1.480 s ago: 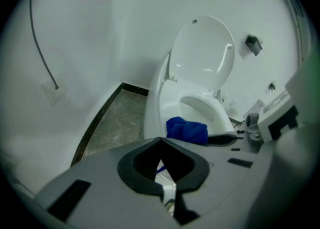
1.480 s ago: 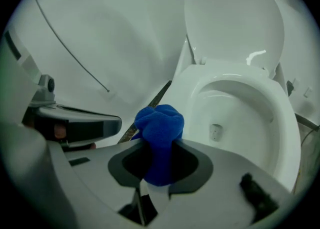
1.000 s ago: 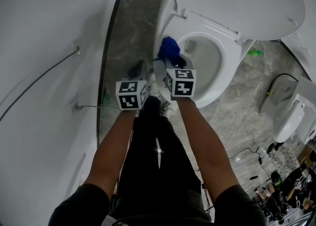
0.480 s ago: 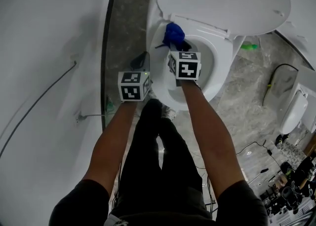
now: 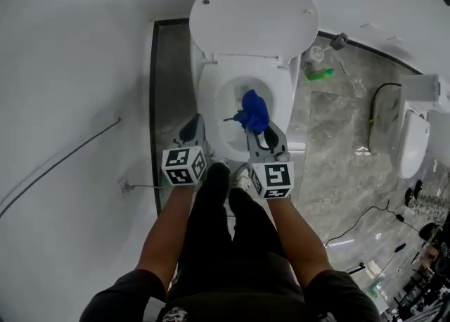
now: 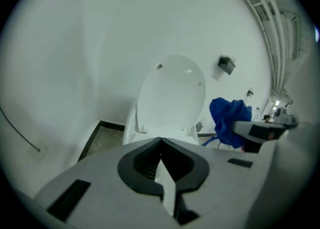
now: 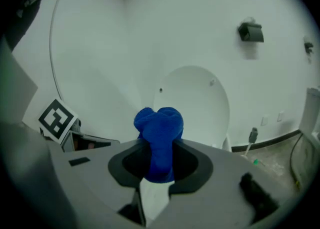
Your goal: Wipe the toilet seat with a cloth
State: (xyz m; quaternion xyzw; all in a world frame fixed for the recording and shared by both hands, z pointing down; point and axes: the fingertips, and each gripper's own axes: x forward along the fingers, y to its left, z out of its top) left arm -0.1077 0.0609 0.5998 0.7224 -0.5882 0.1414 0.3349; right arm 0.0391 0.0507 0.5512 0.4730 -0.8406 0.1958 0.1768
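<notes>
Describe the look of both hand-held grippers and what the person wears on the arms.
The left hand-held gripper and right hand-held gripper match: grey bodies, black ribbed pads inside the jaws, each with a white cube bearing black square markers. Short black sleeves; forearms bare. No cables show.

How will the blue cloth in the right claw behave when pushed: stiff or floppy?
Probably floppy: the blue cloth bunches into soft folds above the right claw. Likely light; a thin end hangs loose. It should drag over the toilet seat.

With both arms stretched forward, we hold our left gripper (image 5: 191,129) pinched together and empty, our right gripper (image 5: 264,134) clamped on the blue cloth (image 5: 254,111).
</notes>
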